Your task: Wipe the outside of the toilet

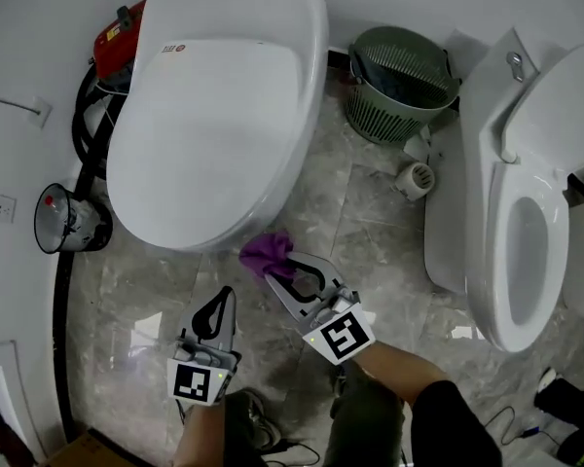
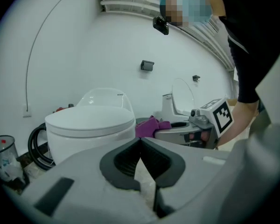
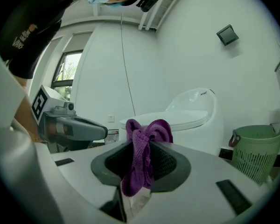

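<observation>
The right gripper (image 1: 277,269) has its fingers (image 3: 170,164) pressed together on a purple cloth (image 1: 266,250). It holds the cloth just beside the front of the white toilet (image 1: 214,115), whose lid is down. The left gripper (image 1: 222,300) is near it, fingers (image 2: 123,161) closed with nothing between them. A green basket (image 1: 399,86) stands between this toilet and a second toilet (image 1: 526,232) with the lid up

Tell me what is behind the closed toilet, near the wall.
A red object and a black hose loop show there. The toilet covers part of both, so I cannot name the red object.
</observation>
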A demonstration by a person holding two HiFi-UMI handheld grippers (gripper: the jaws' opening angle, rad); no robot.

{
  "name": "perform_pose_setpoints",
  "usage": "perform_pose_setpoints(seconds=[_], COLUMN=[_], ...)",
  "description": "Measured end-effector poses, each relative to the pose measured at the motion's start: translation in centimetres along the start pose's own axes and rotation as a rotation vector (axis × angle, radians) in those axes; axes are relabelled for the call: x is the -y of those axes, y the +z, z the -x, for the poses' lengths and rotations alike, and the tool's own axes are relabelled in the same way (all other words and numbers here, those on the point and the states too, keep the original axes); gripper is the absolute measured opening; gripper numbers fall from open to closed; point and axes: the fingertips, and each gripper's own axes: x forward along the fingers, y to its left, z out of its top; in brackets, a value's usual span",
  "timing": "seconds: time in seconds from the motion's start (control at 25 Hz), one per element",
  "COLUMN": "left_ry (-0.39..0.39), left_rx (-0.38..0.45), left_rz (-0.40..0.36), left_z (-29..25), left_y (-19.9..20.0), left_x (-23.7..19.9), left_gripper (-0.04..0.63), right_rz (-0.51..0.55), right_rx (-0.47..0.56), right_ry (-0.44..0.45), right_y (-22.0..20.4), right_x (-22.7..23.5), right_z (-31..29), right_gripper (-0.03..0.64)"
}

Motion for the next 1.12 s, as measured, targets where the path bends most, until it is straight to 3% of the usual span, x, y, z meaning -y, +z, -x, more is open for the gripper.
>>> perform_pose_setpoints(seconds=[0.32,0.56,0.76,1.12], left_ry=[0.019,-0.020,-0.032,-0.044], left_rx=[0.031,0.021,-0.001,0.010], left_rz=[-0.044,-0.048,-0.052,-0.057], left_z=[-2.4,-3.5,-3.6,-4.9], left_y=[-6.8,-7.2,-7.5,-7.0], left_x=[-0.7,0.5,0.9,1.8], left_gripper=[0.006,0.006,0.006,0.006], right_rz=[0.103,0.103,0.069,0.149], right_rx=[0.136,0.123,0.109,0.062], right_ry=[0.050,0.027,-0.103,-0.396], right_y=[-3.6,-3.9,-3.8,-4.4], right_x=[1.0,3.4,9.6,24.8], right_z=[-2.2,-2.8,-2.4,-4.3], right_gripper=[0.104,0.103,0.104,0.103])
